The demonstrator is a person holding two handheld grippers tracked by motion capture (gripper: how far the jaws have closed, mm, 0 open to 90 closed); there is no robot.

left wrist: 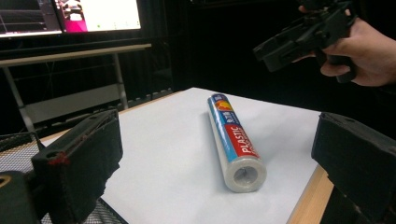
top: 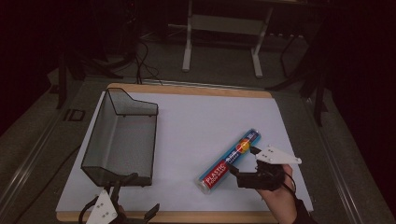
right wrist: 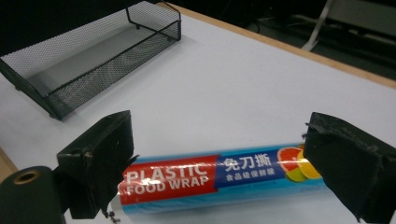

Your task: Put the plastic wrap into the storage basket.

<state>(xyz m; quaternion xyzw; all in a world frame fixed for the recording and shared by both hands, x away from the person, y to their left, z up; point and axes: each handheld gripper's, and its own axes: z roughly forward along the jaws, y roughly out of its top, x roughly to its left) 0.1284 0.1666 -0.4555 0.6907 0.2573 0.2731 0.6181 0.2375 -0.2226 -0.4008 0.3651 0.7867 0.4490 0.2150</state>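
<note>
A roll of plastic food wrap (top: 219, 170) (left wrist: 233, 140) (right wrist: 196, 179) with a red and blue label lies flat on the white board (top: 201, 116), towards its front right. My right gripper (top: 243, 161) (right wrist: 222, 135), held in a hand (top: 280, 200), hovers just right of the roll, with its jaws open wide over the roll's length and not touching it. In the left gripper view the right gripper (left wrist: 303, 35) hangs above the board. My left gripper (top: 133, 198) (left wrist: 217, 140) sits at the front left corner, open and with nothing in it.
A black mesh tray (top: 100, 126) (right wrist: 93, 70) with nothing in it stands on the left side of the board, right in front of my left gripper. The board's wooden edge (top: 187, 217) runs along the front. A white desk frame (top: 222, 28) and cables lie beyond the table.
</note>
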